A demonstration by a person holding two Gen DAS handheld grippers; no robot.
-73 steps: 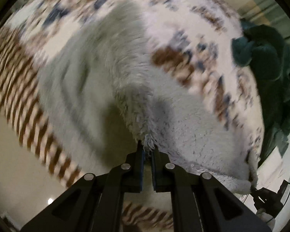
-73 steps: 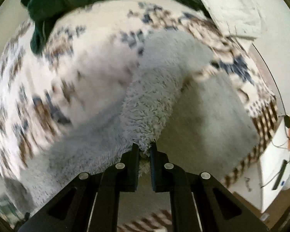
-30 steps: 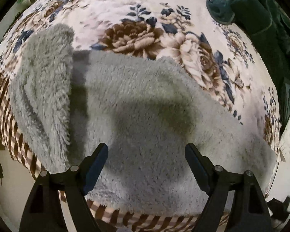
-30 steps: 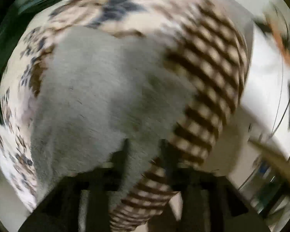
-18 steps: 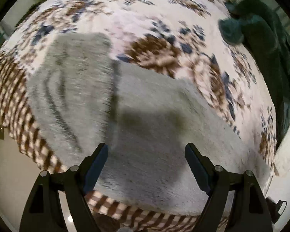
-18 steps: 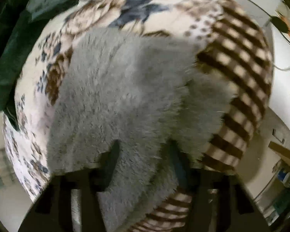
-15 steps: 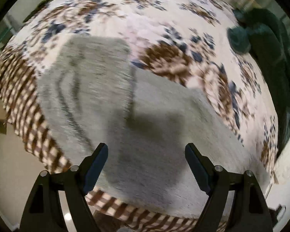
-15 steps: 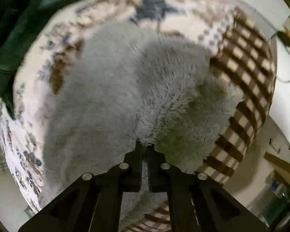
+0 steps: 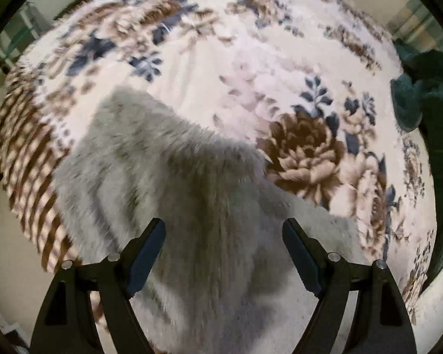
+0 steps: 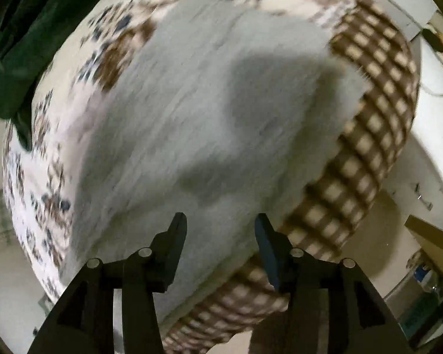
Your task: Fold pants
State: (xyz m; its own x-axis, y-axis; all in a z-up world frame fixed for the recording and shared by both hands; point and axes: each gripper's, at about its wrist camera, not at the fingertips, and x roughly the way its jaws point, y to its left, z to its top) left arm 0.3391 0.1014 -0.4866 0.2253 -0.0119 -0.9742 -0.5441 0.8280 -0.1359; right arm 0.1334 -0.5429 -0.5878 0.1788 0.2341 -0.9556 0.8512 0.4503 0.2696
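The fluffy grey pants (image 9: pixel 174 177) lie folded on a floral blanket (image 9: pixel 236 44) near its checked border. They fill most of the right wrist view (image 10: pixel 206 112). My left gripper (image 9: pixel 224 233) is open and empty just above the grey fabric. My right gripper (image 10: pixel 221 227) is open and empty over the pants' near edge, beside the brown checked border (image 10: pixel 378 118). Both views are blurred by motion.
A dark green garment (image 9: pixel 422 100) lies at the blanket's right side and shows at the upper left of the right wrist view (image 10: pixel 23 38). Beyond the checked edge are pale floor, a white surface with cables (image 10: pixel 437 44) and clutter.
My right gripper was shut on the pants' edge half a second ago and now stands open, the fabric released. My left gripper stayed open and shifted over the pants.
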